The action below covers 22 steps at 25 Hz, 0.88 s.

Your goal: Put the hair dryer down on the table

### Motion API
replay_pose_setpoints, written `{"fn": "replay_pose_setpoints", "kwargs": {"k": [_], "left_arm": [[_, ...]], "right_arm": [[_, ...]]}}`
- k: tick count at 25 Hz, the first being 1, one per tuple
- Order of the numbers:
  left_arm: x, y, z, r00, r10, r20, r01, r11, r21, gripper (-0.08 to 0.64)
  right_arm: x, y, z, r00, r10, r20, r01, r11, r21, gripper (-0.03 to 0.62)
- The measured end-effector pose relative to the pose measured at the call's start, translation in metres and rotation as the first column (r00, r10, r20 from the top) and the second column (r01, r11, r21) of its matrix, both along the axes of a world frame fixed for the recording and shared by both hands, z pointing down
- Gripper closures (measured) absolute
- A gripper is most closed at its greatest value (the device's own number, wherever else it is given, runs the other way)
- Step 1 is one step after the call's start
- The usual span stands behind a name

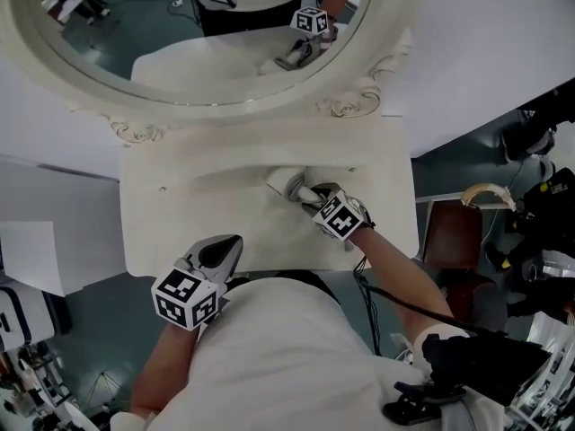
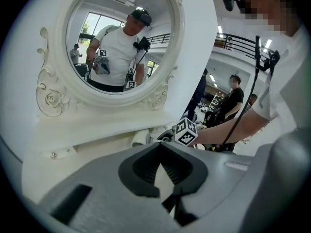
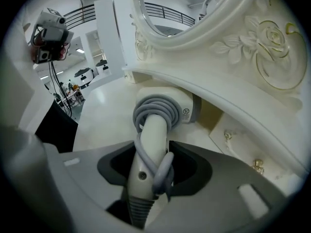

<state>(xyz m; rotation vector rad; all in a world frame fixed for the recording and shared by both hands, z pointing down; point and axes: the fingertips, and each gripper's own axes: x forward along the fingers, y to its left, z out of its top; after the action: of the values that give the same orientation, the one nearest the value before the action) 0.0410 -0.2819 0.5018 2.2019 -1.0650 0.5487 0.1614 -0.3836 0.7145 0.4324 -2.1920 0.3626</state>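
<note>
right tongs (image 3: 153,165) closed part-way on the handle of the hair dryer (image 3: 160,111), pads pressing both sides, with the grey cord (image 3: 156,106) coiled round the handle and one loop running through the grip. left tongs (image 2: 159,152) closed tip to tip, nothing in them, hanging near the front edge of the table (image 1: 180,227).

dryer head sits low at the back of the table, just beside the base of the mirror frame (image 3: 252,52). contact with the tabletop cannot be told.

risks, as judged:
- let go before the barrel rests, and it drops and rolls.
- cord loop may catch a pad on release and drag the dryer back.
- head may knock the frame if pushed further in.
</note>
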Motion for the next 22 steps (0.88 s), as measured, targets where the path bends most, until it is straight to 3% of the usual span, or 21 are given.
{"fn": "replay_pose_setpoints", "kwargs": {"k": [22], "left_arm": [[-0.011, 0.001, 0.004, 1.000, -0.016, 0.007, 0.016, 1.000, -0.018, 0.557]], "right_arm": [[-0.005, -0.013, 0.012, 0.998, -0.057, 0.036, 0.055, 0.997, 0.047, 0.398]]}}
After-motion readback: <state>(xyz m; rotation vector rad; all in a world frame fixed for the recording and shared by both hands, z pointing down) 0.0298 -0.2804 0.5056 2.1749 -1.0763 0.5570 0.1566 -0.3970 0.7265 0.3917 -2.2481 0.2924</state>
